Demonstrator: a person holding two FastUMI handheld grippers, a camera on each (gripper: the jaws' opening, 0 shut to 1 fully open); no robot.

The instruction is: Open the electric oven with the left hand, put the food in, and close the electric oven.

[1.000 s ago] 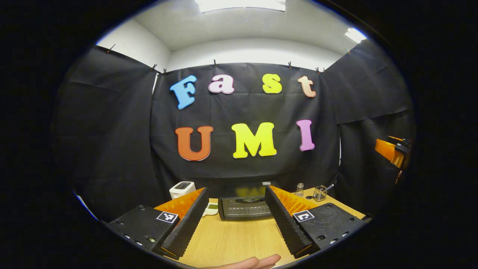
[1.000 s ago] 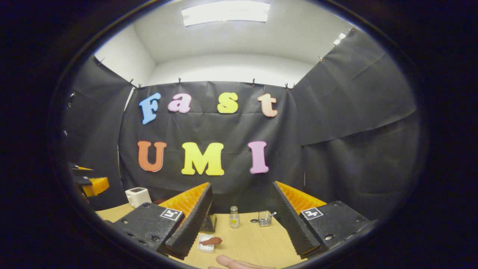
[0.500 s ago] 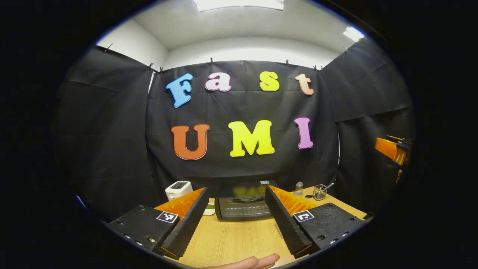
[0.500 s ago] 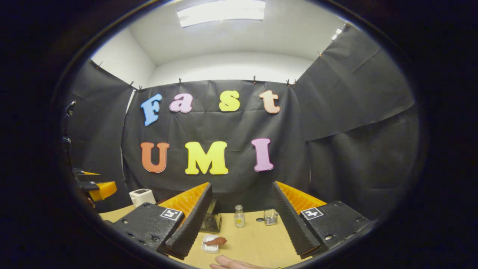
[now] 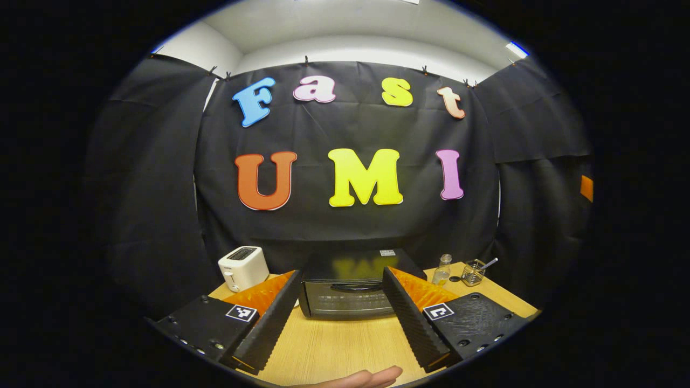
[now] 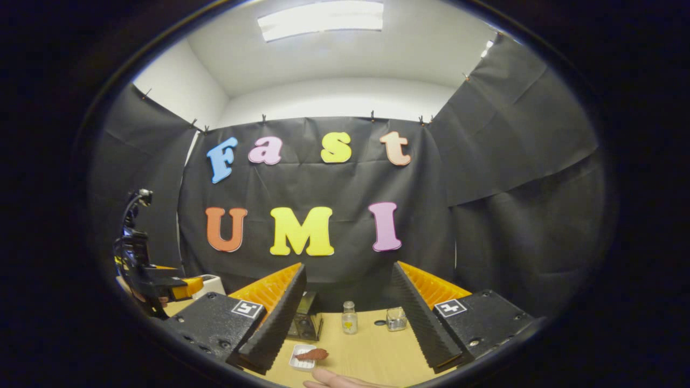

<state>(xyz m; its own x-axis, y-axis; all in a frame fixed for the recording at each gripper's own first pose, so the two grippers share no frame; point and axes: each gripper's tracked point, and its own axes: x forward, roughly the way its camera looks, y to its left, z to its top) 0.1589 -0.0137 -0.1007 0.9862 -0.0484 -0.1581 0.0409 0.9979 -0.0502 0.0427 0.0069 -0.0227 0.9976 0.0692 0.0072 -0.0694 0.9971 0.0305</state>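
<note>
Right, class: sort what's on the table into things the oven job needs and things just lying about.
Needed:
oven, door shut
food on its small white tray
left gripper, open
right gripper, open

Lying about:
toaster
small bottle
glass jar

The right gripper point(image 6: 345, 323) is wide open above the desk point(image 6: 372, 353). A small white tray point(image 6: 302, 360) with reddish food point(image 6: 311, 354) lies near its left finger. A little bottle point(image 6: 349, 318) stands behind.
</note>
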